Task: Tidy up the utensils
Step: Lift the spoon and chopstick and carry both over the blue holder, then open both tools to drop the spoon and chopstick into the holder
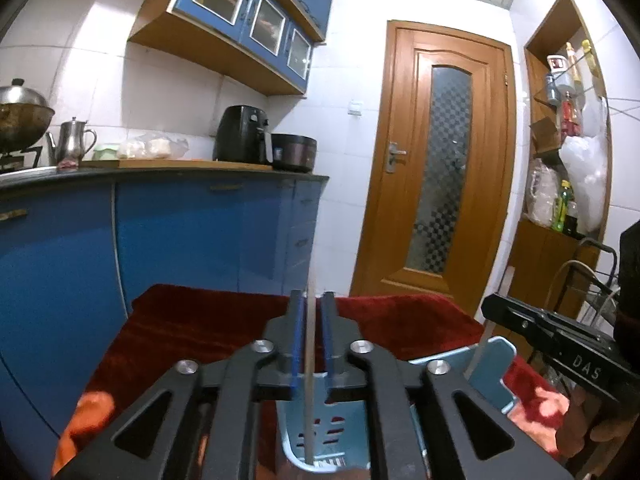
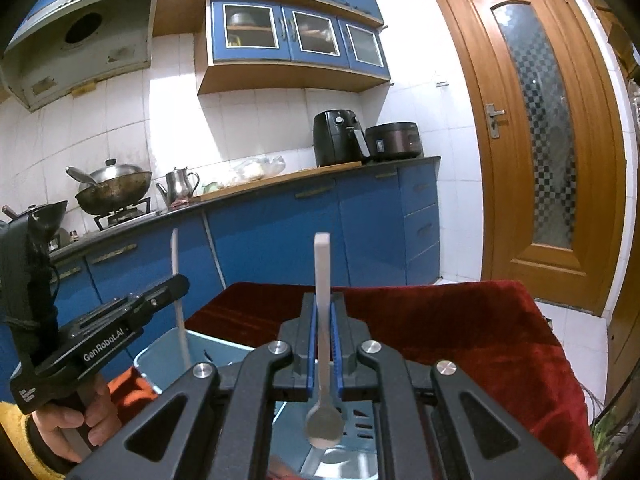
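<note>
A light blue slotted utensil holder [image 1: 344,436] [image 2: 224,354] stands on a dark red cloth [image 1: 200,320] [image 2: 440,320]. My left gripper [image 1: 312,300] is over it. A thin pale utensil handle [image 1: 309,360] [image 2: 180,312] stands upright between the blue pads with a gap on each side, its lower end down in the holder. My right gripper [image 2: 323,300] is shut on a metal spoon [image 2: 323,428], handle up and bowl hanging over the holder. The left wrist view also shows the right gripper [image 1: 488,308], and the right wrist view shows the left gripper [image 2: 178,284].
Blue base cabinets [image 2: 280,232] run behind the table. On their counter are an air fryer [image 2: 338,136], a cooker [image 2: 394,140], a kettle [image 2: 180,184] and a wok [image 2: 114,188]. A wooden door [image 1: 436,160] is at the right, with cluttered shelves [image 1: 568,140] beside it.
</note>
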A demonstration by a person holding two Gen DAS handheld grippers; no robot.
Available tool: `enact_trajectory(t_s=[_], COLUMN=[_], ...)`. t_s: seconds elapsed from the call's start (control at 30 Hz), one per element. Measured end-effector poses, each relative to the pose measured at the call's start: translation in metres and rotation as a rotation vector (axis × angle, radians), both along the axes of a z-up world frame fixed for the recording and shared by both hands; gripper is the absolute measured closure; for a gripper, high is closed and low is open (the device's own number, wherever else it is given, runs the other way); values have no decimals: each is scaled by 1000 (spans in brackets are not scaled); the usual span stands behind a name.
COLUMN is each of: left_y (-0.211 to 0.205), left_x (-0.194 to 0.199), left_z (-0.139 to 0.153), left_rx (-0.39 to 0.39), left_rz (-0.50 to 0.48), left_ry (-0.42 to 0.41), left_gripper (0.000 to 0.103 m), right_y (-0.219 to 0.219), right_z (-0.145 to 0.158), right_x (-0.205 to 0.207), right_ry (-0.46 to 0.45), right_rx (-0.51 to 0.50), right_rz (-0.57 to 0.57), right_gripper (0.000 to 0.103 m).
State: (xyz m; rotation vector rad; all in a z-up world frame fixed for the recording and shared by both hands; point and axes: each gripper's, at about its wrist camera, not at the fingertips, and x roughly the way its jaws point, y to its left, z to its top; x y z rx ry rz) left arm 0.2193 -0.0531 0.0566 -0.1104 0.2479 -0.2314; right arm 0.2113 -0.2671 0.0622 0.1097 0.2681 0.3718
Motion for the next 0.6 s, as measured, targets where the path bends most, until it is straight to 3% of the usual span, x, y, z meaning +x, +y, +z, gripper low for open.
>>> enact_trajectory(t_s=[0.07, 0.1, 0.6], left_y=[-1, -2, 0], left_x=[-3, -5, -45], left_z=[0, 1, 27], left_rx=[5, 8, 34], left_rz=[0, -1, -51], left_ry=[1, -2, 61], left_gripper=[72, 68, 68], right_y=[-2, -2, -4], right_z=[1, 2, 27], right_x=[-3, -5, -46], right_ry=[2, 1, 27], right_rx=[11, 18, 35], right_rz=[-1, 1, 1], right_gripper=[81, 80, 79])
